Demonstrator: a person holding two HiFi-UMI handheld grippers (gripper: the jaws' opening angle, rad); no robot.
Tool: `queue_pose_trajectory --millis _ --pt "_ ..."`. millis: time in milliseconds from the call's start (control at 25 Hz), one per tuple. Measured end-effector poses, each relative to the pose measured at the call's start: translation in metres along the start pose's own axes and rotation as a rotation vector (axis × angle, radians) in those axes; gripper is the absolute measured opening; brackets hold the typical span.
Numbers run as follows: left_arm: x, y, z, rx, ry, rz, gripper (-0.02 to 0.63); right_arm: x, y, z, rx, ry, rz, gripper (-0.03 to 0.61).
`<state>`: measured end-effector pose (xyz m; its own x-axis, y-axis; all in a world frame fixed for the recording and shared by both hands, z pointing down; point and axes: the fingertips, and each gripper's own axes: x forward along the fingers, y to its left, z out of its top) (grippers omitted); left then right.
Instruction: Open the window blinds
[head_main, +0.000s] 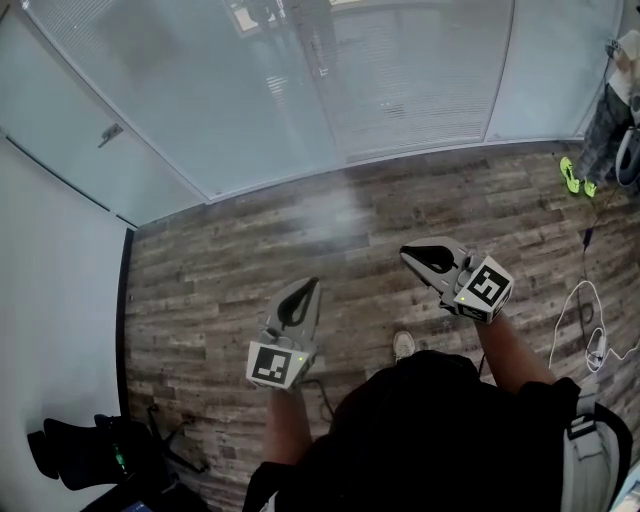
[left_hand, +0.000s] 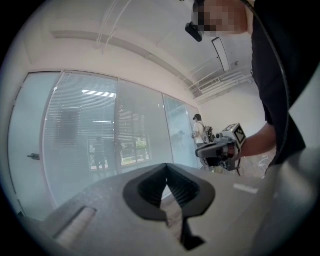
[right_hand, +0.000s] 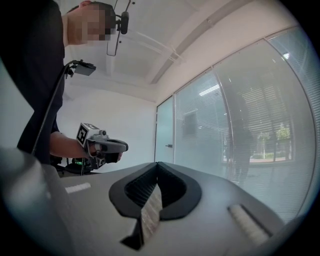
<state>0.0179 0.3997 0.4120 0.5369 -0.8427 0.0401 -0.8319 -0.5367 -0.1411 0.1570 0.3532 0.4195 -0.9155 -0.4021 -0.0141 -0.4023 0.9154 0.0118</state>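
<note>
The window blinds (head_main: 420, 80) hang lowered behind a glass wall at the far side of the room, their slats showing through the panes (left_hand: 80, 130) (right_hand: 265, 115). My left gripper (head_main: 314, 282) and right gripper (head_main: 404, 251) are held level over the wooden floor, some way short of the glass. Both are shut with nothing between their jaws. In the left gripper view its tips (left_hand: 166, 166) meet. The tips (right_hand: 157, 164) do the same in the right gripper view. Each gripper view shows the other gripper beside it (left_hand: 198, 149) (right_hand: 125, 146).
A glass door with a handle (head_main: 110, 133) stands at the left end of the glass wall, next to a white wall (head_main: 50, 280). A person (head_main: 610, 110) stands at the far right. Cables (head_main: 585, 320) lie on the floor at right. Black gear (head_main: 90, 450) sits at the lower left.
</note>
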Motion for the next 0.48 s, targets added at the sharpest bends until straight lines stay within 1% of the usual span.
queue_pose_trajectory --millis 200,480 --pt "0.021 0.014 0.001 -0.003 0.024 0.041 0.005 0.007 -0.031 0.006 0.004 -0.013 0.018 0.006" --pt "0.044 0.028 -0.004 0.0 0.041 0.082 0.005 0.016 -0.059 -0.006 0.013 -0.007 0.066 0.006"
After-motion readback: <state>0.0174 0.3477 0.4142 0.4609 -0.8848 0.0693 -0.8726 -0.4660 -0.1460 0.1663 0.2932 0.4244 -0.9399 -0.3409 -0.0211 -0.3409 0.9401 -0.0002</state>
